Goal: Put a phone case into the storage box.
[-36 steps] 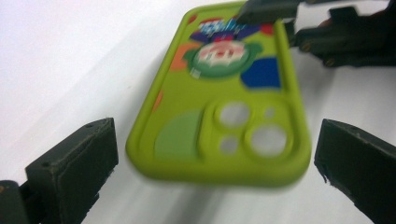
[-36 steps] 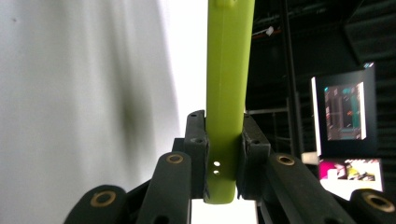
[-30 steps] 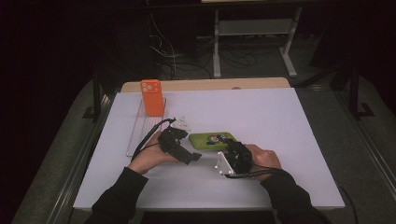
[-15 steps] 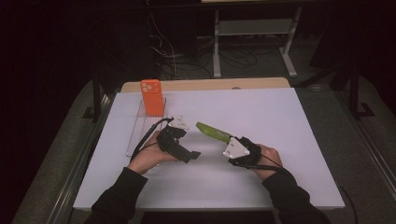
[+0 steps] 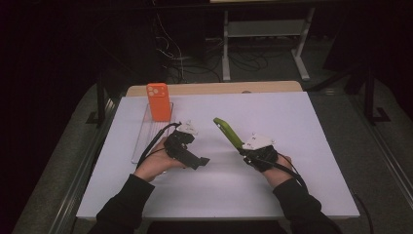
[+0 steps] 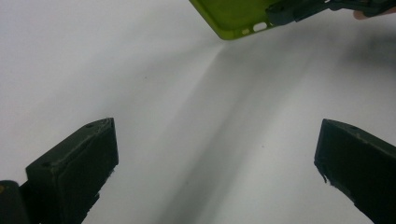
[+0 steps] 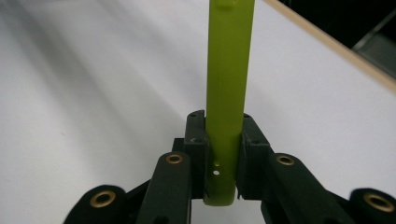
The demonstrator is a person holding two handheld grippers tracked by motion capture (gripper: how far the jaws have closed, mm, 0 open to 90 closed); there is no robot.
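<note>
High view is showing the change: a second ago the green phone case [image 5: 227, 132] was lying flat on the desk [image 5: 311, 146] between my hands; now my right claw [image 5: 242, 147] is gripping it by one end and lifting it clear, so it is slanting up and away toward the orange phone [image 5: 159, 101] standing in the clear rack [image 5: 141, 141]; right claw view is showing both pads clamped on the case's thin edges; my left claw [image 5: 204, 160] is waiting just beside, low over the desk, jaws spread wide and holding nothing; I am judging the pick-up done, and the case is now free for carrying or for handing across.
</note>
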